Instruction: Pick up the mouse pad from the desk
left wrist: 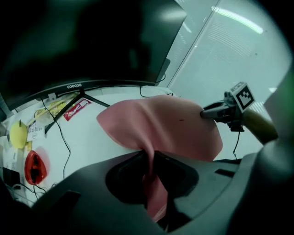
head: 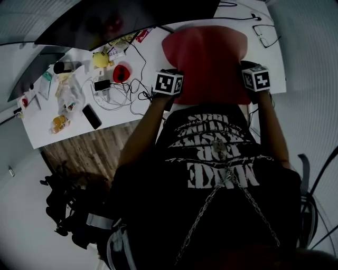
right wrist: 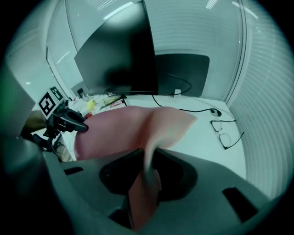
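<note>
The red mouse pad [head: 208,63] hangs over the white desk [head: 142,58], stretched between both grippers and sagging in the middle. My left gripper [left wrist: 151,163] is shut on the pad's near left corner, and a fold of pad [left wrist: 165,126] runs down between its jaws. My right gripper [right wrist: 149,165] is shut on the near right corner, where the pad [right wrist: 128,131] looks blurred. In the head view the marker cubes of the left gripper [head: 169,83] and the right gripper [head: 256,78] flank the pad. Each gripper view shows the other gripper: the right one [left wrist: 216,112] and the left one [right wrist: 73,123].
A dark monitor [head: 132,16] stands at the back of the desk. Glasses [head: 269,36] lie at the right. A red mouse [head: 122,72], cables [head: 124,95], a black phone [head: 92,116] and a yellow object [head: 100,59] clutter the left. Wooden floor [head: 90,150] shows below the desk's edge.
</note>
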Demonstrator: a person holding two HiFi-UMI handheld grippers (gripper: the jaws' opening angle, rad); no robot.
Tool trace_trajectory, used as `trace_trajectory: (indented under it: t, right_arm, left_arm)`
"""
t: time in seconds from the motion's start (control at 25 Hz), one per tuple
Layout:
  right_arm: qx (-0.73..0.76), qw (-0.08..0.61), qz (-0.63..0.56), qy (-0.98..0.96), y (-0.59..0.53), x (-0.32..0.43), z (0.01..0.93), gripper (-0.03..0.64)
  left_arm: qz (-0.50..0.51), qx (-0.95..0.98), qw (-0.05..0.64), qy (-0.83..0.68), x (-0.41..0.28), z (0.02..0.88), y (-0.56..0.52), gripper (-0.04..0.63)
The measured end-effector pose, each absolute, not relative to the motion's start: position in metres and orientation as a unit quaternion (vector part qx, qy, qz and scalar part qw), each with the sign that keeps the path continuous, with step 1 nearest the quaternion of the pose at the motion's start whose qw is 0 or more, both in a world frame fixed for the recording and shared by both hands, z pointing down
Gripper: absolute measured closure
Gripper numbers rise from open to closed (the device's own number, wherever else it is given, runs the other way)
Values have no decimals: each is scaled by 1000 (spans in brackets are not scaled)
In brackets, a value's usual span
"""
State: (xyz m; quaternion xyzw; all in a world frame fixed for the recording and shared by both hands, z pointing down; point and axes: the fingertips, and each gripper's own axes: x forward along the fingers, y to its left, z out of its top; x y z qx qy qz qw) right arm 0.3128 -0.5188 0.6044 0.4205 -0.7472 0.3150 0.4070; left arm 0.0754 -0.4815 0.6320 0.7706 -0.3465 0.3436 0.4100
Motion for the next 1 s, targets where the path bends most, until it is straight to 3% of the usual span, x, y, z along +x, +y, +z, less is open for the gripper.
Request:
trace_trajectory:
  t: [0.08,0.16,0.24,0.32,0.44,0.56,0.68,1.0]
  right_arm:
    - [446,465,267,-716,-524,336,620,473]
    - [463,506,206,-698,-531,355,621,479]
    - [470,499,170,-708,-537,359,603,479]
    - [479,445,148,-743,-541,347,569,483]
    - [486,306,99,-813,-545,310,484,578]
    - [464,155,78,-869,-543,267,392,615]
    - [443,47,64,-893,-543,237,320,617]
    - [451,28,-11,-892,-527,223,278,617]
  left_arm:
    - [360,753,420,-357,73,650,-479,489]
    - [379,732,416,-384,53,660,-478,457]
    - [377,722,404,-415,29,653,-477,466]
    - [340,734,384,-444,14,623,-481,521]
    - [212,790,303,-489,17,518,-507,582]
    - [82,830,168,-525,33,390,-534,588]
    - [22,846,62,-529,58,318,-545,588]
    - [14,859,41,-510,74,303,-540,588]
